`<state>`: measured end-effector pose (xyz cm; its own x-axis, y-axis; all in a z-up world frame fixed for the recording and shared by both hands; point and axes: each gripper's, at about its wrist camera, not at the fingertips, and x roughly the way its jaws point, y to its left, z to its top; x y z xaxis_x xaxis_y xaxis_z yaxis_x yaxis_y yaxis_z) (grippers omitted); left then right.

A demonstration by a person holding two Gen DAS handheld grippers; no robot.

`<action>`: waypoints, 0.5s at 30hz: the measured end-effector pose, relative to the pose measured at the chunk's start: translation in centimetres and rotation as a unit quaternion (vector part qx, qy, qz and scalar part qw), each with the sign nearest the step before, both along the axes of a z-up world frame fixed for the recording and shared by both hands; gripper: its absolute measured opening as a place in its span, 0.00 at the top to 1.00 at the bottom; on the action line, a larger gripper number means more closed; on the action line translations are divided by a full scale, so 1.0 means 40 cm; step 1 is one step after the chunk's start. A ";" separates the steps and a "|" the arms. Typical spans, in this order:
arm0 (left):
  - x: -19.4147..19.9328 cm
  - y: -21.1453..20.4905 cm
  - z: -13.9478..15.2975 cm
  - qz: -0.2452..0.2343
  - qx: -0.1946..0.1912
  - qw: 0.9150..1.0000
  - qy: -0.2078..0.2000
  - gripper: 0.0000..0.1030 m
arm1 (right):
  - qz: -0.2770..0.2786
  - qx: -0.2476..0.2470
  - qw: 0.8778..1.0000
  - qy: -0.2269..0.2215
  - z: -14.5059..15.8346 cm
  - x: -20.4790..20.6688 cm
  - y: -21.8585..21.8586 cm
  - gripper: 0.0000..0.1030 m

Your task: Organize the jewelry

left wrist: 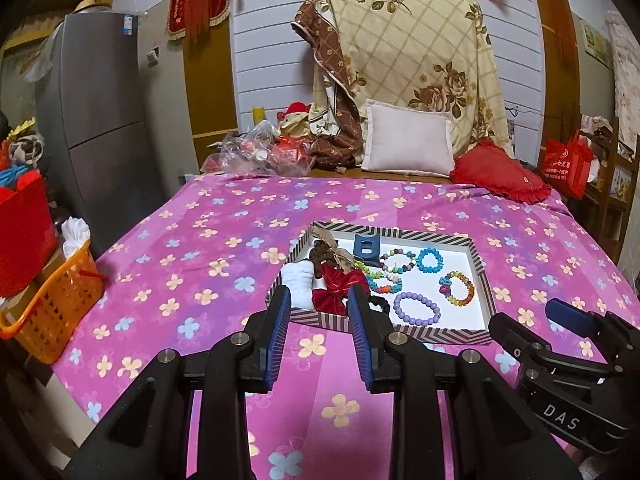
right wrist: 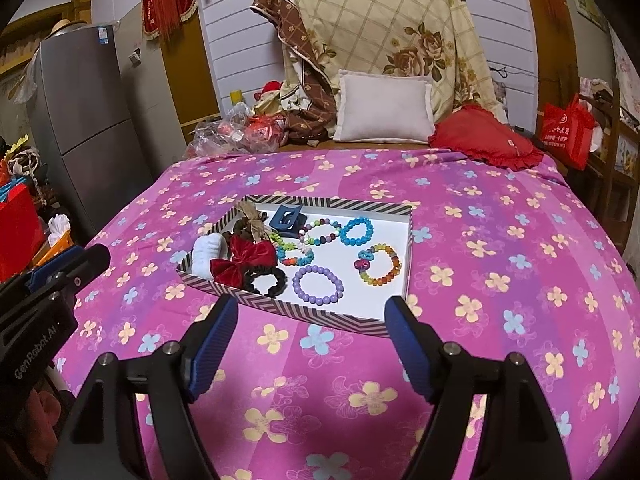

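Note:
A shallow striped box with a white floor lies on the pink flowered bedspread. Inside, on the left, are a white scrunchie, a red bow, a black scrunchie and a blue hair claw. Bead bracelets fill the right: a purple one, a blue one and a multicoloured one. My right gripper hovers before the box's near edge, open wide and empty. My left gripper hangs at the box's near-left corner, its jaws narrowly apart with nothing between them.
An orange basket and a grey fridge stand left of the bed. At the head lie a white pillow, a red cushion, plastic bags and a draped floral quilt. A red bag hangs at the right.

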<state>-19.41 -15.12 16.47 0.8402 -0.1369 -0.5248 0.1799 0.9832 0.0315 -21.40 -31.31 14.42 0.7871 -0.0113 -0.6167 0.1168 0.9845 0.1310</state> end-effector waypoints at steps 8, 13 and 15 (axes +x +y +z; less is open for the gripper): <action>0.013 0.004 -0.011 0.003 -0.003 1.000 0.012 0.71 | 0.005 0.002 1.000 0.006 -0.009 0.013 0.001 0.23; 0.021 0.005 -0.018 0.004 -0.004 1.000 0.017 0.71 | 0.006 0.003 1.000 0.006 -0.012 0.015 0.000 0.23; 0.024 0.007 -0.020 0.004 -0.004 1.000 0.017 0.71 | 0.006 0.002 1.000 0.007 -0.015 0.016 0.000 0.23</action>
